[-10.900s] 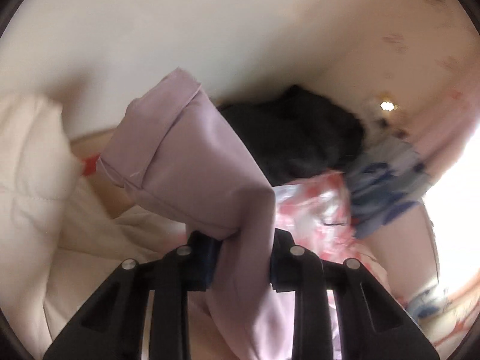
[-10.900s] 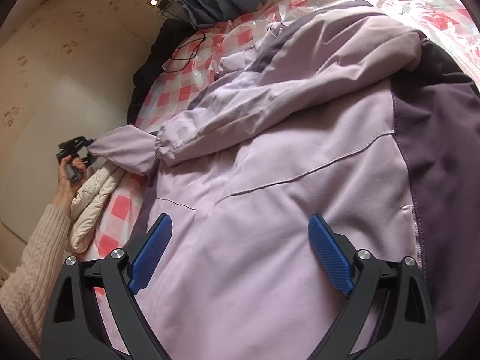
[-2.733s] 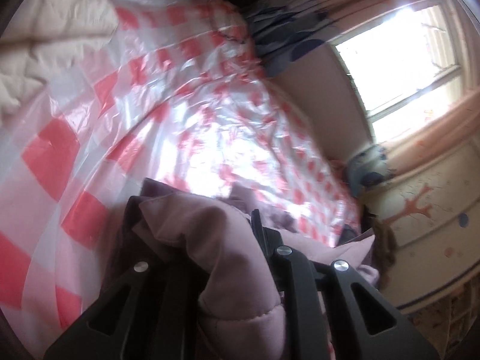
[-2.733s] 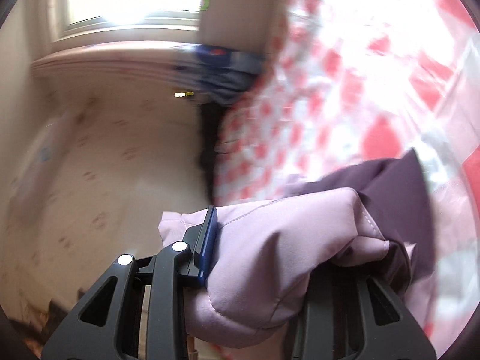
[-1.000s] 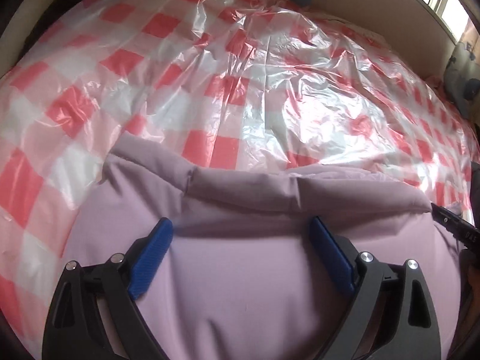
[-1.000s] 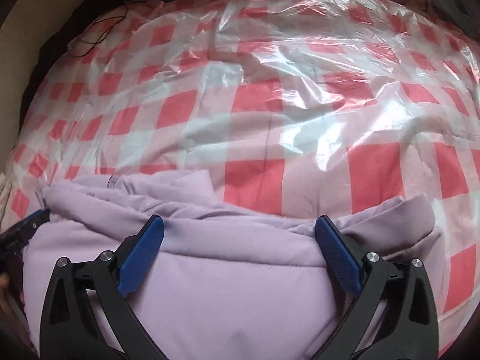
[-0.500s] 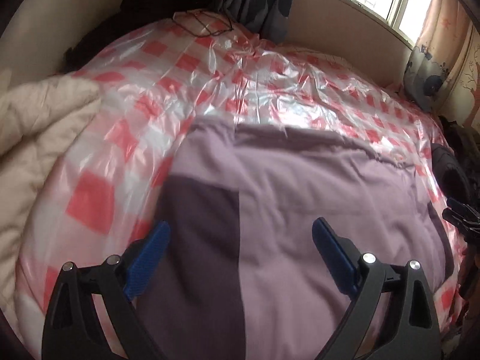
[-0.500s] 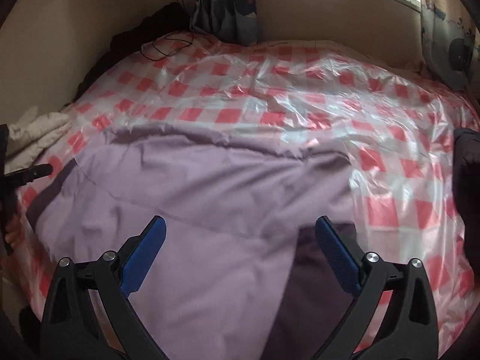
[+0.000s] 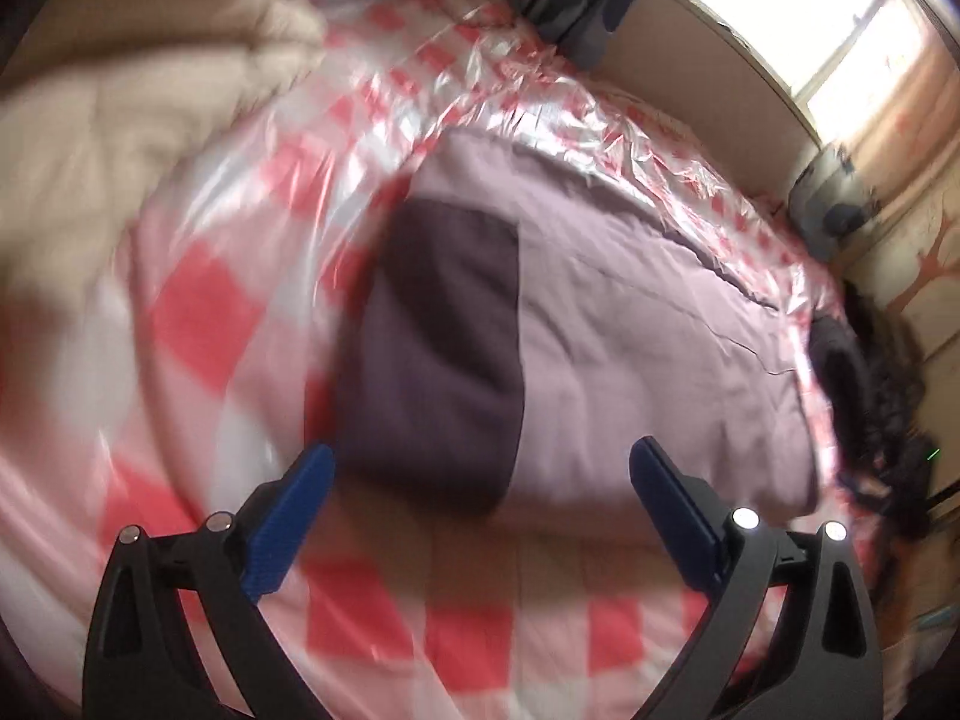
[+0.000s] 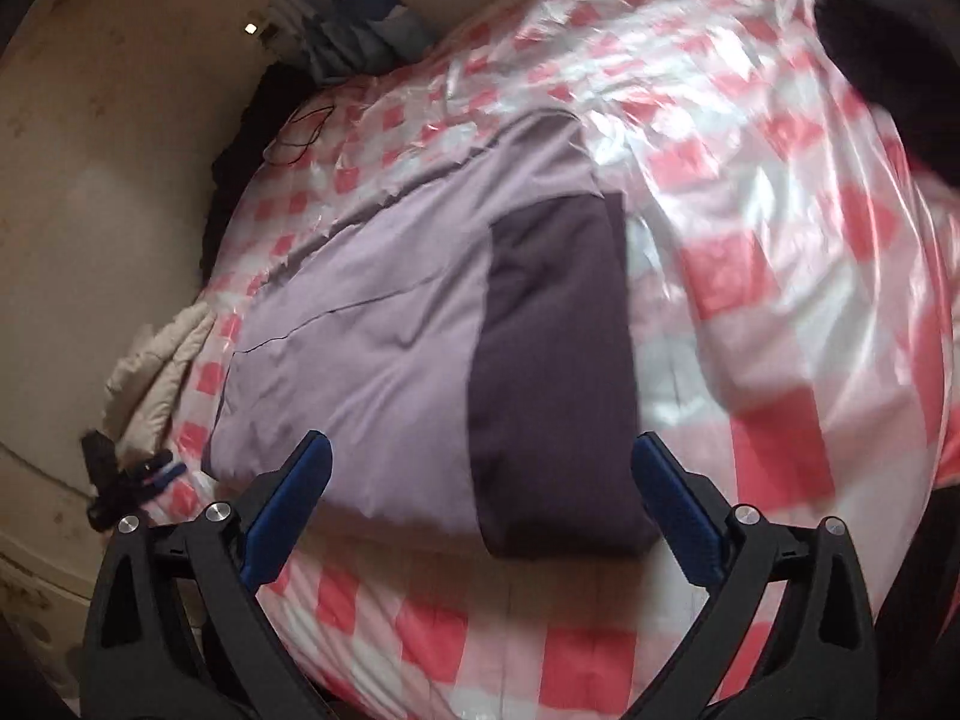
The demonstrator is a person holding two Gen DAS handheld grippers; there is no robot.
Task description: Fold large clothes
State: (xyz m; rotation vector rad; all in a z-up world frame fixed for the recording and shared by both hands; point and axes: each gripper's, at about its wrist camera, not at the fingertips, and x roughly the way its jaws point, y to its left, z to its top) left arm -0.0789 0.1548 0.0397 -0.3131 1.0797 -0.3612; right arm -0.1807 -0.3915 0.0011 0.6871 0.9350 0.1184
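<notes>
Through the left wrist camera I get a smeared picture: the cream quilt (image 9: 120, 96) at upper left is only a blur, and a dark heap (image 9: 864, 360) at the right edge I cannot identify. My left gripper (image 9: 480, 468) hovers over the near edge of the bed, jaws spread wide and empty, blue pads (image 9: 288, 516) apart. Just ahead lies the folded jacket (image 9: 630, 324), lilac with a dark purple panel, flat on the red-checked plastic sheet (image 9: 198, 312). From the right wrist camera the jacket (image 10: 372, 324) shows sharper, its dark panel toward the right. My right gripper (image 10: 480, 456) also hangs above the near edge, wide apart, holding nothing. The left gripper (image 10: 126, 480) shows small and blurred at lower left.
</notes>
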